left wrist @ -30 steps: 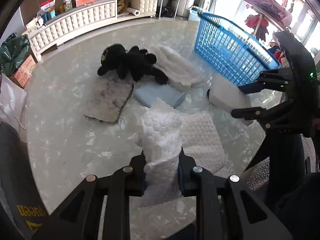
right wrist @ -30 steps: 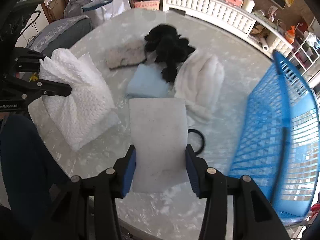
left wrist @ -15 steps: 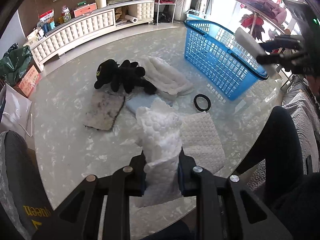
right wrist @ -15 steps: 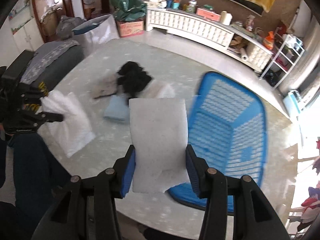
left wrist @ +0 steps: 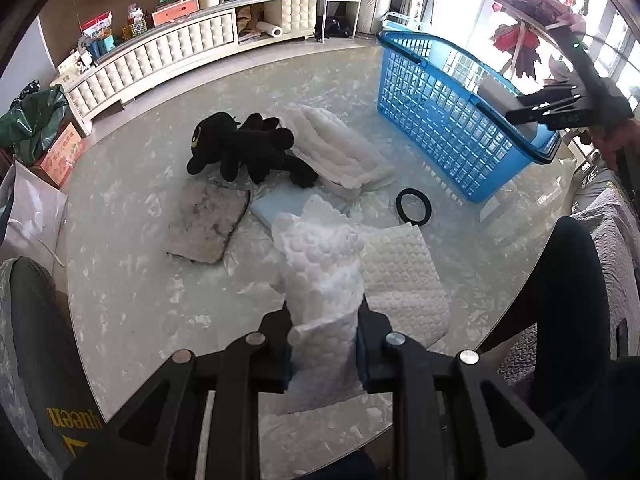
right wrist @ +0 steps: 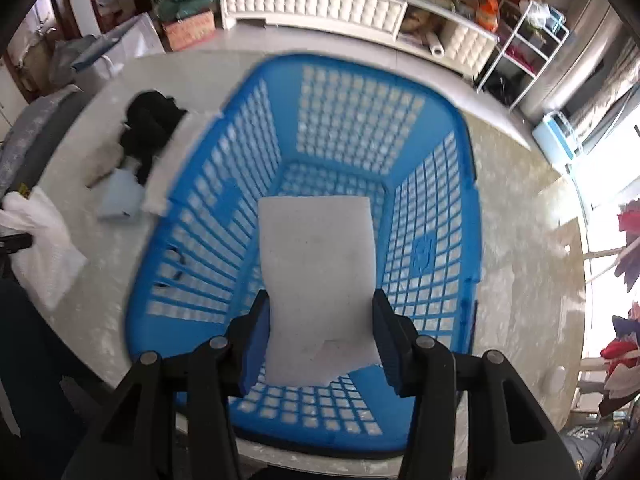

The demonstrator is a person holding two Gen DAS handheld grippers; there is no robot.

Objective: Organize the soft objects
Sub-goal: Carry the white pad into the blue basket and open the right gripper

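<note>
Since the earlier frame the right tool point(right wrist: 320, 336) has travelled away from the pile in the middle of the counter point(left wrist: 132, 292) and now hangs over the blue basket point(right wrist: 224, 184), which stands at the counter's far right edge. Its two fingers are clamped on the sides of a flat white foam sheet point(right wrist: 318, 276), whose long axis runs forward along the fingers and points down into the basket. In the right wrist view the sheet lies directly above the open mouth, with the basket floor visible around it, so I judge that the coming move is only a lowering and a release; no sideways shift seems needed.

The left tool point(left wrist: 324, 356) has almost not moved. It is closed on a bunched white bubble wrap point(left wrist: 320, 276), lifted above the near edge of the counter. The basket lies far to its right, so the right hand is clearly the nearer one.

A black plush toy point(left wrist: 244, 148), a white quilted pad point(left wrist: 336, 148) and a light blue foam piece point(left wrist: 280, 204) wait in the middle of the counter.
</note>
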